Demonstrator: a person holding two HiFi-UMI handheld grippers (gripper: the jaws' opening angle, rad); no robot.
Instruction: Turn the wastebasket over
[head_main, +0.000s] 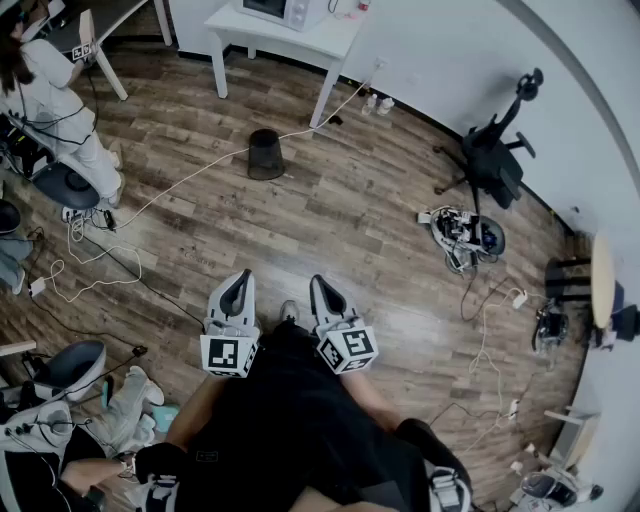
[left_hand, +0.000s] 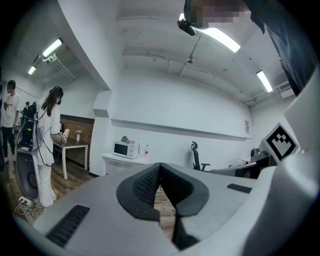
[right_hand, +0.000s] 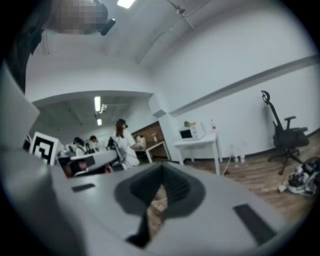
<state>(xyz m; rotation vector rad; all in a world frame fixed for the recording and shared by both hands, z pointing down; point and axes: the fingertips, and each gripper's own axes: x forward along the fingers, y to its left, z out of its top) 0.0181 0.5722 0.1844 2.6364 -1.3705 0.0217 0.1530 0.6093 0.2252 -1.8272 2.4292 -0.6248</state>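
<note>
A small black wastebasket (head_main: 266, 154) stands upside down on the wooden floor, in front of the white table (head_main: 290, 35). Both grippers are held side by side close to the person's body, well short of it. My left gripper (head_main: 239, 285) points toward the basket with its jaws shut and nothing between them. My right gripper (head_main: 322, 288) sits just beside it, also shut and empty. In the left gripper view the shut jaws (left_hand: 160, 167) hide the basket; in the right gripper view the gripper (right_hand: 161, 170) hides it too.
A white cable (head_main: 190, 175) runs across the floor past the basket. A black office chair (head_main: 495, 150) stands at the right, with a pile of gear (head_main: 462, 235) nearby. A person in white (head_main: 50, 95) stands at the upper left. A microwave (head_main: 280, 10) sits on the table.
</note>
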